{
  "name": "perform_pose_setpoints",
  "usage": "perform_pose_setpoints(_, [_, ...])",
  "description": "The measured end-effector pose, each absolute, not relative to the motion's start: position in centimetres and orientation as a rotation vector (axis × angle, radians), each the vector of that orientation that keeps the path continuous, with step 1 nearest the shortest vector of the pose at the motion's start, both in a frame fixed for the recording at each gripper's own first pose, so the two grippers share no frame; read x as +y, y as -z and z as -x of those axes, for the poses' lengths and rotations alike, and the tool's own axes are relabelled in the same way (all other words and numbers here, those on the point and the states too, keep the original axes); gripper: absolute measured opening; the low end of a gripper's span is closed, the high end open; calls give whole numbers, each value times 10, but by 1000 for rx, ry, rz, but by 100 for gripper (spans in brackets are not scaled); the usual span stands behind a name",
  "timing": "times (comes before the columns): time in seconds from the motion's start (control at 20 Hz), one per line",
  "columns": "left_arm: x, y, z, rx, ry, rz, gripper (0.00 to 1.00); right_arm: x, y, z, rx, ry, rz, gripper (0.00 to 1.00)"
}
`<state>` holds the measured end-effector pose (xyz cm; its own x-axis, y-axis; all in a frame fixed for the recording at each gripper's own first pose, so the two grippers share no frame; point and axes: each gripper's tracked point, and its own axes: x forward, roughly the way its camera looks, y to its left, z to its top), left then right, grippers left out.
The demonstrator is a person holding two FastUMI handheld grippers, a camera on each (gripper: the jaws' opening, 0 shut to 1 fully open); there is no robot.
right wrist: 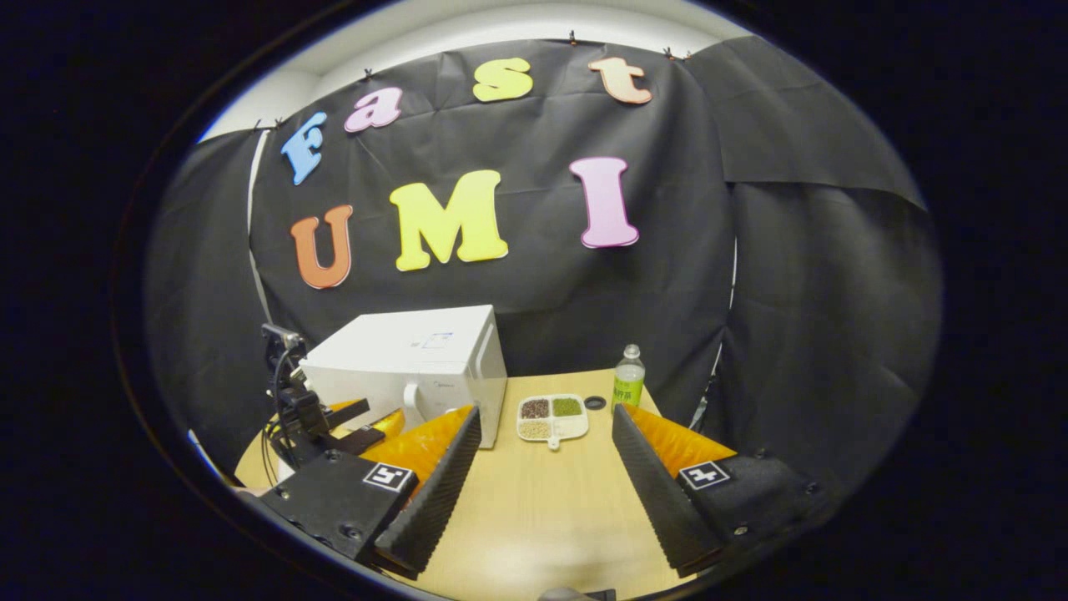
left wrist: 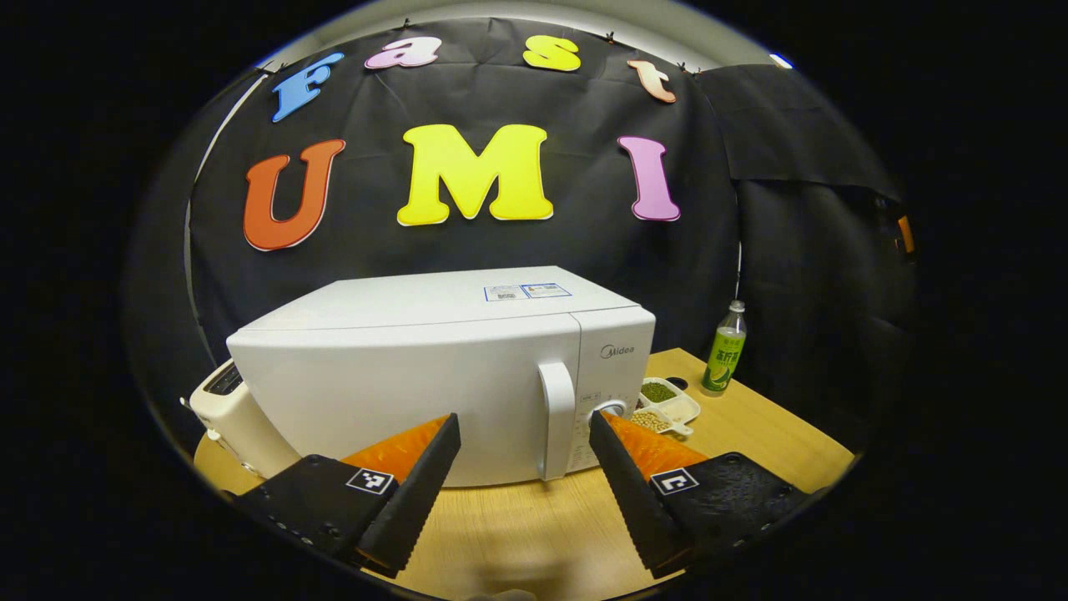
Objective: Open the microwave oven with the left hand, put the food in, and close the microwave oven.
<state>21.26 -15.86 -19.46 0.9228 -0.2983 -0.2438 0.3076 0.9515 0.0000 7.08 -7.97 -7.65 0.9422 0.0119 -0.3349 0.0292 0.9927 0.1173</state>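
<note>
The left gripper (left wrist: 524, 434) is hovering in front of the microwave (left wrist: 417, 367) with its jaws spread wide and nothing between them; the door is sitting closed, and the upright handle (left wrist: 557, 420) is lying just inside the gripper's right finger. The right gripper (right wrist: 546, 430) is also hanging wide apart and empty over the table (right wrist: 534, 501), facing the food tray (right wrist: 552, 417), which is resting on the wood beside the microwave's control end, near a bottle (right wrist: 627, 380). Likely risks: the handle is a smooth, glossy plastic bar, so a shallow or off-centre pinch could be slipping off as the door is being pulled; the light casing might be sliding on the slick wood grain. The tray is shallow, divided into compartments holding loose grains, with a small tab at its front edge; tilting it during the carry would be spilling them. The fingers (left wrist: 417, 492) are showing ridged inner faces, which should be helping grip.
</note>
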Motion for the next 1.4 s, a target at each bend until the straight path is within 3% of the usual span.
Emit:
perform_pose_setpoints(0.25, [-146, 156, -182, 194, 278, -45, 95, -66, 64, -61, 313, -4, -114, 100])
perform_pose_setpoints(0.3, [-145, 147, -175, 184, 277, -31, 95, -66, 62, -60, 306, -5, -111, 92])
perform_pose_setpoints(0.35, [-144, 138, -170, 179, 281, -20, 95, -63, 59, -60, 299, -7, -109, 100])
perform_pose_setpoints(0.4, [-139, 126, -163, 161, 274, -13, 95, -61, 59, -58, 295, -5, -111, 100])
perform_pose_setpoints(0.45, [-134, 113, -157, 144, 269, -7, 95, -57, 56, -56, 287, -10, -116, 91])
perform_pose_setpoints(0.5, [-130, 102, -151, 126, 265, -2, 95, -52, 52, -55, 276, -17, -115, 100])
perform_pose_setpoints(0.55, [-123, 90, -146, 109, 253, 5, 95, -48, 50, -55, 270, -22, -108, 100])
perform_pose_setpoints(0.6, [-118, 79, -142, 97, 245, 11, 95, -45, 50, -54, 263, -29, -102, 92])
perform_pose_setpoints(0.7, [-106, 59, -130, 69, 228, 9, 95, -38, 47, -52, 250, -37, -104, 92])
perform_pose_setpoints(0.75, [-99, 50, -125, 52, 217, 3, 95, -33, 45, -51, 243, -42, -113, 100])
perform_pose_setpoints(0.8, [-91, 39, -119, 37, 207, -7, 95, -31, 44, -50, 236, -44, -118, 100])
perform_pose_setpoints(0.85, [-84, 29, -113, 19, 196, -14, 95, -28, 43, -50, 230, -46, -119, 92])
perform_pose_setpoints(0.9, [-77, 21, -107, 6, 188, -21, 95, -26, 42, -50, 222, -46, -116, 92])
perform_pose_setpoints(0.95, [-71, 16, -101, 0, 175, -29, 95, -25, 41, -50, 213, -44, -114, 100])
perform_pose_setpoints(1.0, [-61, 12, -94, 6, 155, -38, 95, -23, 39, -49, 206, -42, -112, 92])
perform_pose_setpoints(1.1, [-45, 5, -79, 5, 123, -33, 95, -21, 37, -47, 191, -37, -112, 92])
perform_pose_setpoints(1.15, [-37, 2, -73, 7, 110, -28, 95, -20, 36, -46, 183, -34, -114, 100])
perform_pose_setpoints(1.2, [-31, 1, -67, 12, 97, -24, 95, -18, 35, -44, 179, -32, -117, 92])
perform_pose_setpoints(1.4, [-5, 0, -46, 26, 53, -20, 95, -16, 32, -40, 160, -30, -117, 92])
